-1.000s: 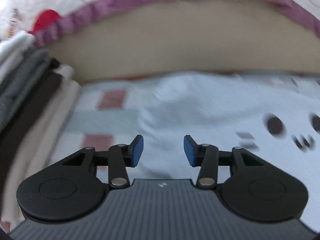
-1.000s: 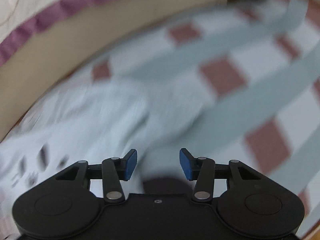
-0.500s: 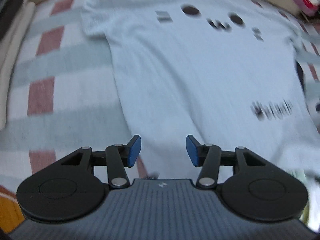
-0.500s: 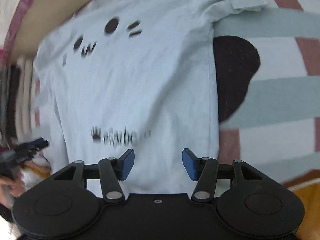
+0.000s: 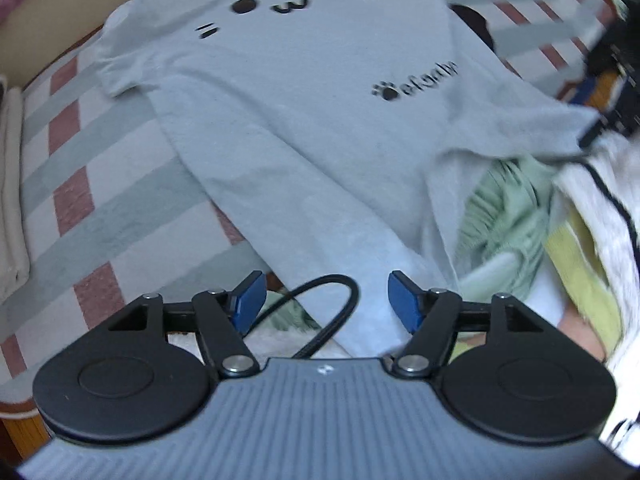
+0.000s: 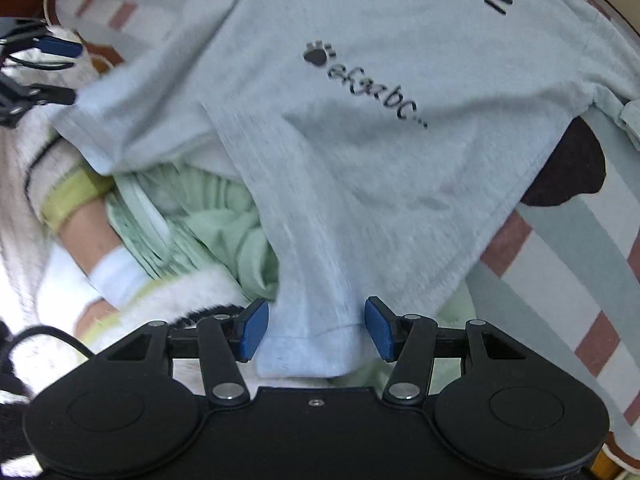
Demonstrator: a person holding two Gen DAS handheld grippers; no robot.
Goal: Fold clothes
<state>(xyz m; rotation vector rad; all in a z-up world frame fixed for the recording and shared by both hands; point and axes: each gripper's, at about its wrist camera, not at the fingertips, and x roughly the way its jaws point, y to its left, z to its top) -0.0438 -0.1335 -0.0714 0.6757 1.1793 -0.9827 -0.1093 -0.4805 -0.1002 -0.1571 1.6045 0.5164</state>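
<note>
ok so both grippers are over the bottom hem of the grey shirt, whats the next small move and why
Probably lower both and close on the hem. The grey shirt lies spread face up; the right gripper has the hem between open pads, not pinched, and the left gripper is opening above the other corner.

Ahead of the left tongs (image 5: 326, 300), a black cable (image 5: 328, 312) loops across the gap. Left of them the checked bedspread (image 5: 100, 184) lies bare. Beside the right tongs (image 6: 316, 330), green clothes (image 6: 200, 216) and a sleeve (image 6: 68, 196) crowd the left.

Both wrist cams steeply down, shared T-shirt (image 5: 312, 112)
</note>
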